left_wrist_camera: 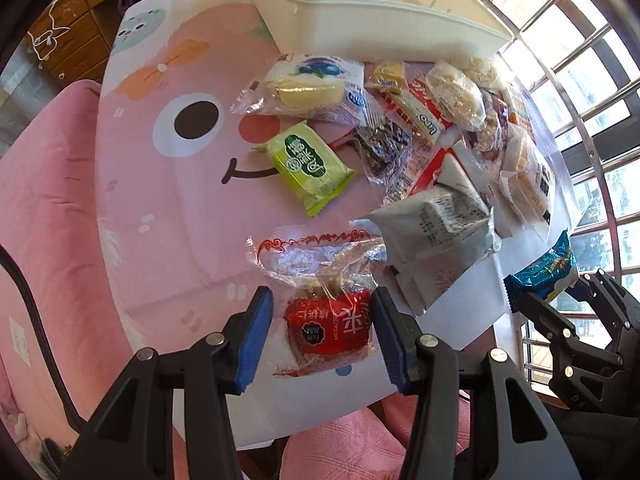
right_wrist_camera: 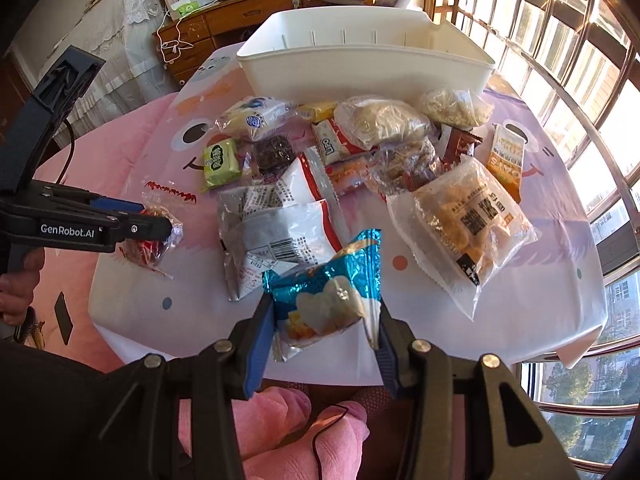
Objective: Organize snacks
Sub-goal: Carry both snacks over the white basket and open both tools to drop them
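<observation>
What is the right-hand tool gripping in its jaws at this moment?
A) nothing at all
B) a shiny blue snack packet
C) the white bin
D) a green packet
B: in the right wrist view the right gripper has its jaws pressed against both sides of the shiny blue snack packet, while the green packet lies on the table and the white bin stands at the far edge.

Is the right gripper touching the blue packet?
Touching. The right wrist view shows both fingers pressed against the blue packet, held above the table.
</observation>
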Available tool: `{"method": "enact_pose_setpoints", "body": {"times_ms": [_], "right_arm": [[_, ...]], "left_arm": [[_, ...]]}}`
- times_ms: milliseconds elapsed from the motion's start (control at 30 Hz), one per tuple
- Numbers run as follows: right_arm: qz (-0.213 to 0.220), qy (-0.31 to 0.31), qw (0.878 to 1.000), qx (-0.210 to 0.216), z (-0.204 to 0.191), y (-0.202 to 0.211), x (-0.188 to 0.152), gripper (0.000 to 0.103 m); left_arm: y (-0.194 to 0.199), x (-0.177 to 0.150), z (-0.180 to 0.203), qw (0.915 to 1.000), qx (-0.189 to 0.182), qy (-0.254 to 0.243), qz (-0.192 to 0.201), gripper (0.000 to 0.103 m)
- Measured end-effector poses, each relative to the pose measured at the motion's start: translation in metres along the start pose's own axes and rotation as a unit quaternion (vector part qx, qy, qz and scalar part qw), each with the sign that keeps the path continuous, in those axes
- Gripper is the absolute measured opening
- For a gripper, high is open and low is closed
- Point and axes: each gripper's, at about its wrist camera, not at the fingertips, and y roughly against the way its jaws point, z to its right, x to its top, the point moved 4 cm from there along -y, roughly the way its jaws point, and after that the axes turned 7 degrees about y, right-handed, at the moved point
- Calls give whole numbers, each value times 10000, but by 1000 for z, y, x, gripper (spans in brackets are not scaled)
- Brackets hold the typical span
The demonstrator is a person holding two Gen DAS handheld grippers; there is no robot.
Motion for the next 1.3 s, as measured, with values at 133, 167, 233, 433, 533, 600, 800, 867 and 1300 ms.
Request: {"method": "enact_pose_setpoints", "body": {"times_ms": [133,167,233,433,533,600,800,867,1300], "right_arm": [[171,102,9998,45,-5,15,17,46],[217,143,9996,52,-6,19,22,46],[301,209,9993,77,-6,25,34,46],[542,328,9978,205,-1,39,68,46],[663,399,9965,322,4,42,86,46],[723,443,9957,384,8,43,98,46],[914,684,9917,589,26,43,146,46],[956,729,9907,638,36,42,162,46],[922,220,9894,1098,120,1,241,47]], "left_arm": [[29,3,0,9994,-82,158,301,49],[36,5,0,9989,-113,200,402,49],[50,10,-1,9977,-180,264,592,49],[92,35,8,9934,-268,434,1031,49],[105,48,11,9914,-247,519,1178,49],[111,59,16,9896,-257,573,1294,49],[127,97,33,9833,-235,770,1632,49],[128,112,41,9816,-231,829,1705,49],[97,203,82,9736,-484,1244,1853,50]]}}
